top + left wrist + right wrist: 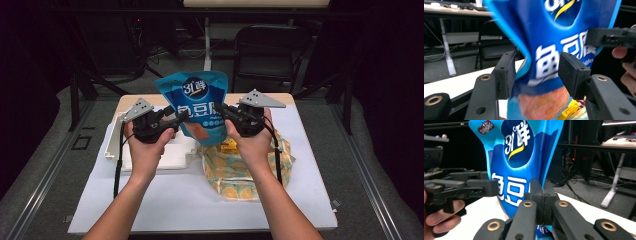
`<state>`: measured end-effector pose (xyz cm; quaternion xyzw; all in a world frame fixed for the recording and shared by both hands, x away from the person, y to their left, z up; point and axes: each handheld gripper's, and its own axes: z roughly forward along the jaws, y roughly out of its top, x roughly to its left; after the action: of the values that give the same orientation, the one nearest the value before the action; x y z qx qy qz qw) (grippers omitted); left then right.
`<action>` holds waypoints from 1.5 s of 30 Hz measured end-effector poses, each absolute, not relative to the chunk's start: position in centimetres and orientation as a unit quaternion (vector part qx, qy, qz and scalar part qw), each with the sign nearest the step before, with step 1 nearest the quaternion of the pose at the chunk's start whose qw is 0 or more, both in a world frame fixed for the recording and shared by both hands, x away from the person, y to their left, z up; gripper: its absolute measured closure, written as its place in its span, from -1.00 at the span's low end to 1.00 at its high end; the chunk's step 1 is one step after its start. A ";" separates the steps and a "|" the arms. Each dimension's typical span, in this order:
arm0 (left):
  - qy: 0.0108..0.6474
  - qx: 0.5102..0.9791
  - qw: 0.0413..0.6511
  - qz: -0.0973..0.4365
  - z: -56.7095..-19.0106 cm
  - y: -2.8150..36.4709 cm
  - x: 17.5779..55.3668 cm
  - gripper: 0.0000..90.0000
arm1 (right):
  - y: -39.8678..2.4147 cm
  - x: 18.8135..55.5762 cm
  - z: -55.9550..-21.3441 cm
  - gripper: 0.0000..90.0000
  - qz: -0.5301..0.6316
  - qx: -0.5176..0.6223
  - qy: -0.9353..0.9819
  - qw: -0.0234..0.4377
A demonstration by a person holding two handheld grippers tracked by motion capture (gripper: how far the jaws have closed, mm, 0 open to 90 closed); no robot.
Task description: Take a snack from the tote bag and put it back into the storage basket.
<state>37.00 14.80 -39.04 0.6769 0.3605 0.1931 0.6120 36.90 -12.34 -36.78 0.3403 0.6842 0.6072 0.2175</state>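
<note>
- A dark room surrounds a white-topped counter (165, 200); a black folding chair (267, 50) stands on the far side.
- A glossy blue snack pouch with white lettering (200, 102) is held upright in the air above the middle of the counter, between the two hands.
- The right gripper (226, 113) has its jaws closed tight on the pouch's right edge; in the right gripper view the black pads (537, 195) meet with the foil pinched between them.
- The left gripper (179, 119) sits at the pouch's left edge with its jaws apart; in the left gripper view the pouch's edge hangs between the pads (571, 70) without being squeezed.
- Below the pouch lies a yellow-and-white patterned cloth bag (235, 175), right of centre.
- A flat white plastic tray (175, 155) rests on the counter to its left.
</note>
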 end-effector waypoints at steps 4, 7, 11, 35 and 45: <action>0.368 0.674 0.610 0.196 -38.7 14.4 36.9 0.27 | -11.7 36.7 -37.1 1.00 0.606 0.335 0.690 0.213; 0.375 0.674 0.611 0.180 -38.4 14.9 36.9 0.65 | -11.5 36.7 -37.3 1.00 0.608 0.338 0.687 0.208; 0.382 0.678 0.599 0.187 -38.1 15.3 36.7 0.96 | -11.0 36.4 -37.4 1.00 0.606 0.324 0.695 0.210; 0.435 0.634 0.610 0.192 -39.5 23.3 37.0 1.00 | -14.1 35.6 -40.0 0.14 0.589 0.351 0.695 0.215; 0.456 0.622 0.602 0.207 -41.5 26.0 38.3 1.00 | -17.8 34.8 -42.7 -0.08 0.567 0.392 0.689 0.226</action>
<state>38.25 25.95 -41.48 0.6221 0.4559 0.2072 0.6019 34.81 -17.78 -42.70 0.3919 0.6886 0.5667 0.2260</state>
